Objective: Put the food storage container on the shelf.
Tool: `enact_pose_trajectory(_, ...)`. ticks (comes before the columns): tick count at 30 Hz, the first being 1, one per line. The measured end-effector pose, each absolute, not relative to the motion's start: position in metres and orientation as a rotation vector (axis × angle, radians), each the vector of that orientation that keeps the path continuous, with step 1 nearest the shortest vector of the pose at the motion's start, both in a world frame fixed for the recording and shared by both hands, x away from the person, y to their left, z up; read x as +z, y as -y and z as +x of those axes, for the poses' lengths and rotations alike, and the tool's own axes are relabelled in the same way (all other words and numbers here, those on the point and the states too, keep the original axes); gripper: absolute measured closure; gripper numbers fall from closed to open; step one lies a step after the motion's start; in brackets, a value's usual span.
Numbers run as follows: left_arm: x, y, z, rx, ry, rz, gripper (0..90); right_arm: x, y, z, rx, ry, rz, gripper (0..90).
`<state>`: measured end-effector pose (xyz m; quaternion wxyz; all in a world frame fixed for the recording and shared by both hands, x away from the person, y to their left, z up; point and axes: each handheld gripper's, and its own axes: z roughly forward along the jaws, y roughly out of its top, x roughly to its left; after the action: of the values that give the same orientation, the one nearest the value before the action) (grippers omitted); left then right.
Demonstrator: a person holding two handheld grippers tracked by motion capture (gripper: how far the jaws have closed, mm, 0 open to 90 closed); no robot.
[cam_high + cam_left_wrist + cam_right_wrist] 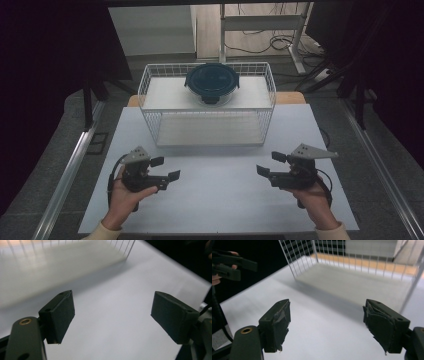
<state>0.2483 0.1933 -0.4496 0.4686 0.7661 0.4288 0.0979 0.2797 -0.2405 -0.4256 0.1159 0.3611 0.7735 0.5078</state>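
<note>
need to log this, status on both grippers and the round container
Left gripper and right gripper open, empty, above the table. Lidded round container sits in the wire basket, untouched. Basket wall stands between grippers and container.

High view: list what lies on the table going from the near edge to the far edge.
Left tool and right tool side by side, both open → bare white table → white wire basket → round container with a dark lid, inside the basket toward its far side.
</note>
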Motion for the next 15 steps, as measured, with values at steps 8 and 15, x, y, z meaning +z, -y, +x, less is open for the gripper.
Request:
enact_pose_trajectory(8, -0.479, -0.205, 0.247, 0.256, -1.131, 1.897, 19.3, -0.467, 0.248, 0.275, 1.399, -2.309, 1.110, 21.3)
enact_pose_trajectory(15, -0.484, -0.206, 0.251, 0.294, -1.129, 1.883, 18.3, -0.468, 0.250, 0.275, 1.434, -2.262, 1.098, 20.7)
